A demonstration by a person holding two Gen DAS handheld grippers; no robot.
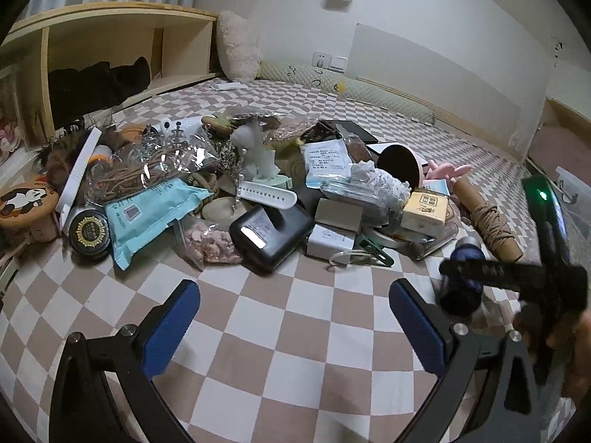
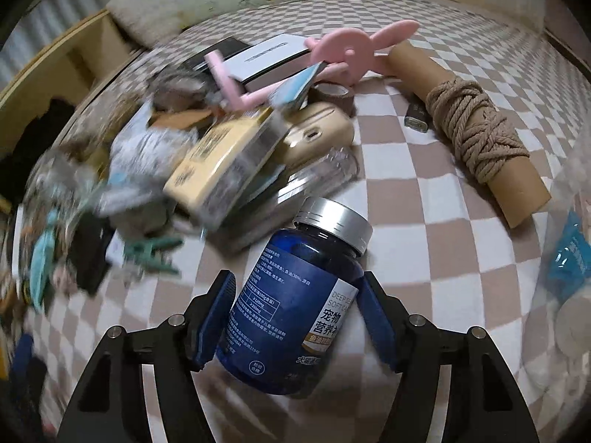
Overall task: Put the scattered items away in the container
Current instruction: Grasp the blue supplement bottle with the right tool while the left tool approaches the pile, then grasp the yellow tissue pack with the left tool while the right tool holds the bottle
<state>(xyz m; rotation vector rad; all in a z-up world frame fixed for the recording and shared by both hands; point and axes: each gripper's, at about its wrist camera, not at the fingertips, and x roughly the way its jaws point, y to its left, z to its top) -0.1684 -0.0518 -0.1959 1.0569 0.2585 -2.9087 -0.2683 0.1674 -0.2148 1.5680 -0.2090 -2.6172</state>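
The left hand-held gripper (image 1: 293, 317) hangs low over the bed w/ its blue pads (image 1: 171, 326) spread wide, nothing btwn them. The right hand-held gripper (image 2: 297, 319) is closed on a blue bottle (image 2: 291, 306), pads (image 2: 218, 317) pressing both sides of it. In the left wrist view it appears at the right edge, blurred.

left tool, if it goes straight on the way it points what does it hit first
Probably the black case at the pile's near edge. The open left tool has only bare checkered bedspread before that, though depth is unclear.
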